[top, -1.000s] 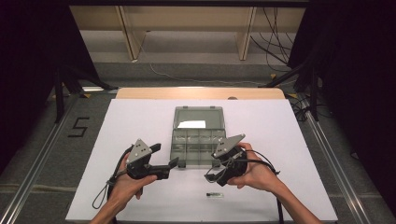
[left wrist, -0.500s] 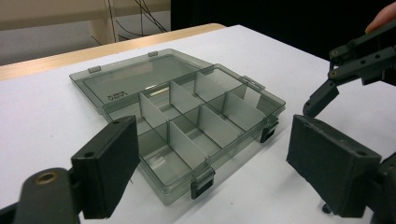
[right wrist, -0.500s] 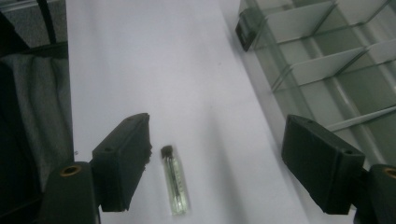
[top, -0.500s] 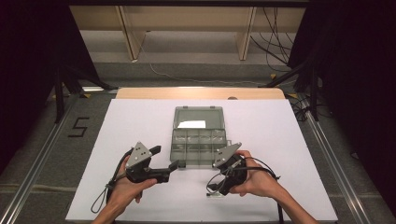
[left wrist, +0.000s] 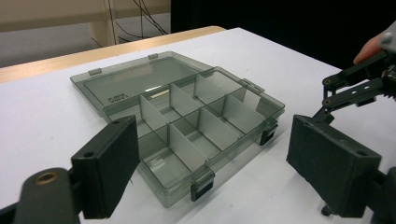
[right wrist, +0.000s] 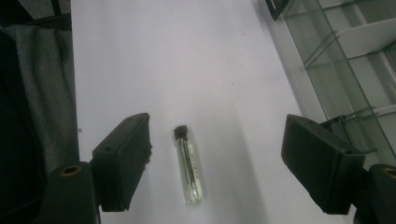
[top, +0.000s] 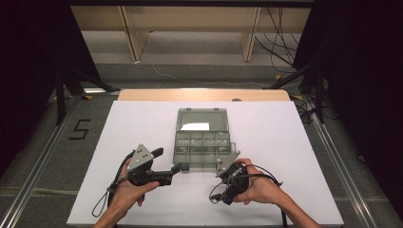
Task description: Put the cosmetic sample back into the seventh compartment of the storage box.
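Grippers poised wide around an open compartment box, small vial lined up for pickup.

Left gripper (top: 177,167) is held level at the near left corner of the box (top: 202,142), jaws spread and empty, apparently to steady it. The lid is laid flat behind; its embossed mark cannot be read, and a white slip is seen beneath. Right gripper (top: 219,198) is pointed down, jaws wide apart astride the vial (right wrist: 188,171) lying on the white table (top: 294,156), nothing gripped yet.

Your smoky clear plastic compartment box (top: 202,142) lies open mid-counter (top: 294,142), lid behind. The small clear glass vial (right wrist: 189,170) lies before it, between your right hand-held gripper's (right wrist: 229,168) spread jaws.
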Available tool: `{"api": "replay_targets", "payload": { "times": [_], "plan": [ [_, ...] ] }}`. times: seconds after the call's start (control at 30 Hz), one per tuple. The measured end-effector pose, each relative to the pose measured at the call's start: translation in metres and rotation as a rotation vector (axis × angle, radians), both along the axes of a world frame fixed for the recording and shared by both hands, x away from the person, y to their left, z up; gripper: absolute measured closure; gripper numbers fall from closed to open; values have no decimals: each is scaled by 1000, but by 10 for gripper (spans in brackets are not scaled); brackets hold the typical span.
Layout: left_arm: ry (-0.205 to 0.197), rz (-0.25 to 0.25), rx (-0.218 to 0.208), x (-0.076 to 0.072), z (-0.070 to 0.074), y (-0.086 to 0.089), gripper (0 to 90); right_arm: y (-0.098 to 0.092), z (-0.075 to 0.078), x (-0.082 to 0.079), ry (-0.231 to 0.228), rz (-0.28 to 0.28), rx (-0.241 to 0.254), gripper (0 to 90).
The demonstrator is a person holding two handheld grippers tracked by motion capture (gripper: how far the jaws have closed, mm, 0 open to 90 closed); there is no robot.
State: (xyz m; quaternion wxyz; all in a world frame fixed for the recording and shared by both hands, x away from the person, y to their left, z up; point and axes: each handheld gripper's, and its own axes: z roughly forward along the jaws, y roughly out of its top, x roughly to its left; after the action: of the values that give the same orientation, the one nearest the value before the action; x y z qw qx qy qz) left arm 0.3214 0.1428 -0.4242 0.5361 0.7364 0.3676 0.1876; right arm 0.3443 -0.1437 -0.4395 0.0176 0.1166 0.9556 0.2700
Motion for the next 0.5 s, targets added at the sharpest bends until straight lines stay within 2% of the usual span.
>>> {"api": "replay_targets", "payload": {
  "times": [0.1,0.33,0.4,0.47,0.5],
  "plan": [
    [-7,3,-12,0,1,0,162,1,-4,0,5,8,-16,276],
    [-13,3,-3,-3,1,4,162,7,-12,-3,28,34,-66,367],
    [-18,9,-14,-4,2,5,161,9,-14,-3,29,67,-85,454],
    [-20,8,-12,-4,3,5,162,10,-15,-4,35,67,-85,482],
    [-18,12,-9,-3,2,5,162,12,-17,-4,29,78,-105,545]
  ]
}}
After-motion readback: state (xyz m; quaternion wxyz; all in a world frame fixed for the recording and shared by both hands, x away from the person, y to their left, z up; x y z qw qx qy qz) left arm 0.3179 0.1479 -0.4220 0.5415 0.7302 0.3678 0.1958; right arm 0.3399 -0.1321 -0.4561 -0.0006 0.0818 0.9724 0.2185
